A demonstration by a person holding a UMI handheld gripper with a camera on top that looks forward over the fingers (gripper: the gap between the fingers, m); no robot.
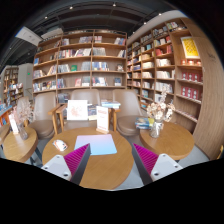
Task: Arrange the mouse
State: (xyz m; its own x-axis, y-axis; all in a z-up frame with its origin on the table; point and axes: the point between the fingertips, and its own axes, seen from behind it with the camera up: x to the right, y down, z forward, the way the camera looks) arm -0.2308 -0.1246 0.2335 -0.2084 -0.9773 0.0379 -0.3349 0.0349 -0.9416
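I'm holding the tool [110,160] wide open and empty above the counter [105,172]; dropping blindly, I'm risking knocking the mouse [61,146] away.

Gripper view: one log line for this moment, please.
gripper: open, empty, above table | table: mat ahead | mouse: not discernible

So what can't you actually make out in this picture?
- Mouse: none can be picked out in the gripper view; the small pale thing on the round table is too small to tell.
- Book titles on the shelves: too small.
- Table's near edge: hidden behind the open gripper.
- Vase contents: blurred.
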